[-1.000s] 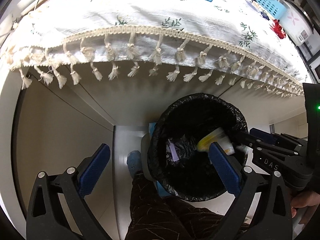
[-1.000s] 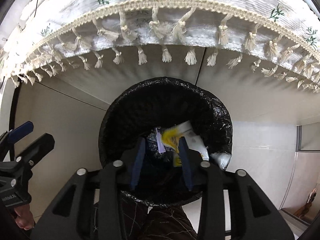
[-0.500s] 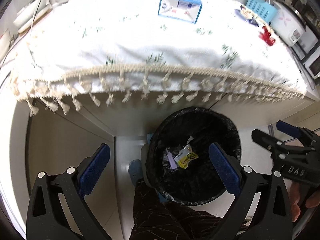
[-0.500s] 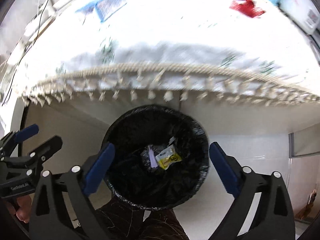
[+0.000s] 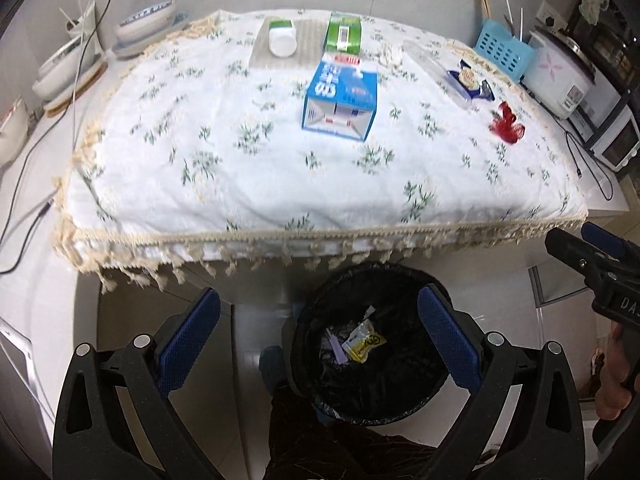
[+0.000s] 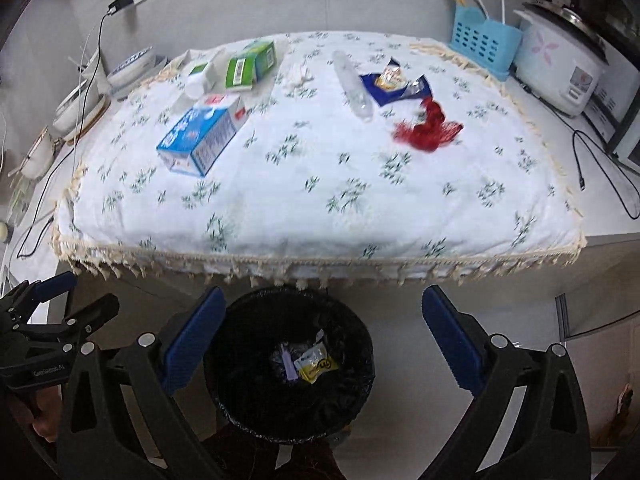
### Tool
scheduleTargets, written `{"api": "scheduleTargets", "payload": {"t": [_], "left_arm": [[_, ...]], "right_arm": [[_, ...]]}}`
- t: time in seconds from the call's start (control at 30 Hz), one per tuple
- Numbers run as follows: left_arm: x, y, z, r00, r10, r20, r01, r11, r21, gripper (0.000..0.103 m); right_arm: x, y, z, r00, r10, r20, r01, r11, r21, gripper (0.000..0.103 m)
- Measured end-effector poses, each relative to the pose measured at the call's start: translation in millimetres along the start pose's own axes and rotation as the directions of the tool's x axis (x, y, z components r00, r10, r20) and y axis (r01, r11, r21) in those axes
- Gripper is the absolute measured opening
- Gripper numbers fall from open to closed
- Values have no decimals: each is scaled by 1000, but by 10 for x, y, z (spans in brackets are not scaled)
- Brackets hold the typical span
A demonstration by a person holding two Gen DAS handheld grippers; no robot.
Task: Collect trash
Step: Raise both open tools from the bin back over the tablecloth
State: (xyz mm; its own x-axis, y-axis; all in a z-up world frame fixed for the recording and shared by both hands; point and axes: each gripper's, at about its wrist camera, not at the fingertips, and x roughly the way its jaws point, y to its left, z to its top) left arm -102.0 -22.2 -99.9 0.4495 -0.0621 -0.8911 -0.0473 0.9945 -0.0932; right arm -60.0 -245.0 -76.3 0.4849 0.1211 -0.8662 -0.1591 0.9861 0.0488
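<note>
A black-lined bin (image 5: 416, 280) (image 6: 240, 312) stands on the floor below the table's front edge. Inside it lies a yellow wrapper (image 5: 366, 344) (image 6: 316, 365) beside a purple scrap. Both grippers hover above the bin, open and empty: my left gripper (image 5: 318, 340) and my right gripper (image 6: 324, 344). On the floral tablecloth lie a blue carton (image 5: 340, 102) (image 6: 200, 136), a green box (image 5: 343, 34) (image 6: 250, 65), a red wrapper (image 5: 507, 123) (image 6: 430, 126), a blue snack bag (image 6: 394, 82) and a clear plastic bottle (image 6: 354, 86).
A blue utensil basket (image 6: 482, 42) and a rice cooker (image 6: 560, 68) stand at the table's back right. Stacked bowls (image 5: 68, 68) and cables sit at the left. The tasselled cloth edge (image 6: 320, 270) overhangs the bin. A dark trouser leg (image 5: 320, 440) is below.
The right gripper opened and dropped the yellow wrapper into the bin. Both grippers rose, so the tabletop came into view.
</note>
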Motion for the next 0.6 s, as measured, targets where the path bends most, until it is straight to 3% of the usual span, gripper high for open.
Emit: {"api": "scheduleTargets", "payload": {"t": [0.6], "left_arm": [[-273, -67, 779, 997, -32, 65, 30, 999, 23, 97]], "right_arm": [[-209, -140, 734, 996, -24, 90, 25, 1000, -15, 95]]}}
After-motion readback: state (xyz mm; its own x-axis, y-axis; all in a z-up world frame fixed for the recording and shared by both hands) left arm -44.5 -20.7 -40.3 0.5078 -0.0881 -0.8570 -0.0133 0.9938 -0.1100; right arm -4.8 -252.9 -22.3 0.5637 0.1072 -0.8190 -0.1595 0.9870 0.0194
